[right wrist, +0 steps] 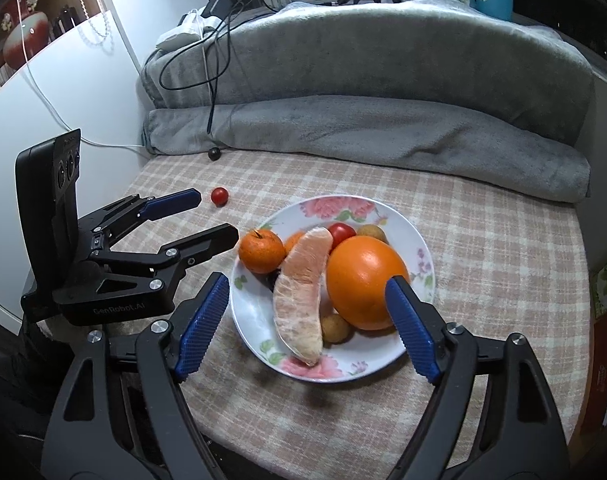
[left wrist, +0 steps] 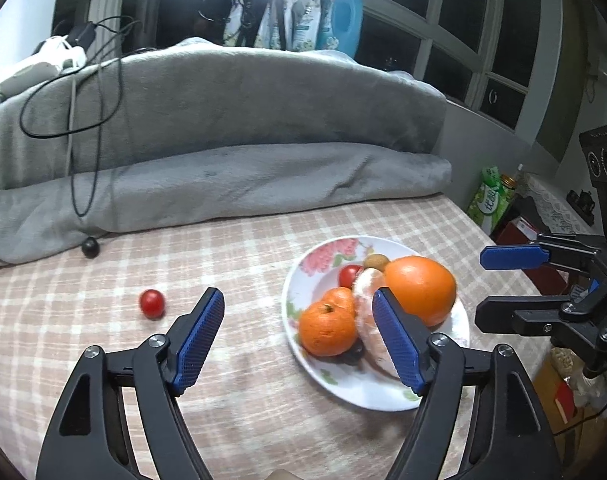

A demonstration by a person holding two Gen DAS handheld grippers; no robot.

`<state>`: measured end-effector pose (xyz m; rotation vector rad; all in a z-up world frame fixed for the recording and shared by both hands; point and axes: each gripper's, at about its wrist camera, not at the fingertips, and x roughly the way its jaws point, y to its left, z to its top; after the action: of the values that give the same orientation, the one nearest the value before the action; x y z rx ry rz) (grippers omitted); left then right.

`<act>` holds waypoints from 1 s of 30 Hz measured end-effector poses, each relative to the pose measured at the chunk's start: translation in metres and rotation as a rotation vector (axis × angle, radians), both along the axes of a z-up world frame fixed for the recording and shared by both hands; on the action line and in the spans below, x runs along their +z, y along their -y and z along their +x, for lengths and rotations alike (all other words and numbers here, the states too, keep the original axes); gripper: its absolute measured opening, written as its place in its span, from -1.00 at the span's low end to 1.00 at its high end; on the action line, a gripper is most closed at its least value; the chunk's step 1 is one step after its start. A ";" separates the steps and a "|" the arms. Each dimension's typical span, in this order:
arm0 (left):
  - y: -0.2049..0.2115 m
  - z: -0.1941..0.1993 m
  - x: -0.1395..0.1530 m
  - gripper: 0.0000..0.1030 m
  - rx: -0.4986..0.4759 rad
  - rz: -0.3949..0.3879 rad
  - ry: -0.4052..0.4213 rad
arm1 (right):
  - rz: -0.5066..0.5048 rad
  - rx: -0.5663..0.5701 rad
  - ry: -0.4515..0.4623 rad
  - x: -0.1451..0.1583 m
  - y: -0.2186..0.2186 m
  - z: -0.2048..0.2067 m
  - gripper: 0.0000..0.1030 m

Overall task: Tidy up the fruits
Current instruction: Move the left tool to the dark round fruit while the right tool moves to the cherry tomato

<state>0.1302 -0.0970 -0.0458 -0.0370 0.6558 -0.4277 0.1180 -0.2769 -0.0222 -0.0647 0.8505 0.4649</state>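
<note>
On checked cloth of surface [right wrist: 483,240], flowered plate [right wrist: 419,240] holds big orange [right wrist: 363,280], peeled pomelo segment [right wrist: 303,300], mandarin [right wrist: 261,250], red tomato [right wrist: 340,232], small brown fruits [right wrist: 335,328]. Right tongs [right wrist: 309,320] hang just above plate's near rim, blades wide apart, nothing clamped; pomelo segment and orange show between blue pads [right wrist: 203,320]. Left tongs [left wrist: 299,336] also spread, empty, just left of plate; right pad [left wrist: 395,340] overlaps pomelo in view, contact unclear. Loose cherry tomato [left wrist: 152,303] lies on cloth left of left tongs, apart from plate. Grey blanket [left wrist: 223,120] behind.
</note>
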 end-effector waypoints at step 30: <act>-0.154 0.064 -0.005 0.48 0.220 0.040 -0.033 | -0.055 0.154 0.058 -0.013 -0.137 0.041 0.61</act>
<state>0.1938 0.0568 -0.0508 -0.0774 0.6845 -0.2023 0.1586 -0.1403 -0.0352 -0.1947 0.8042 0.5817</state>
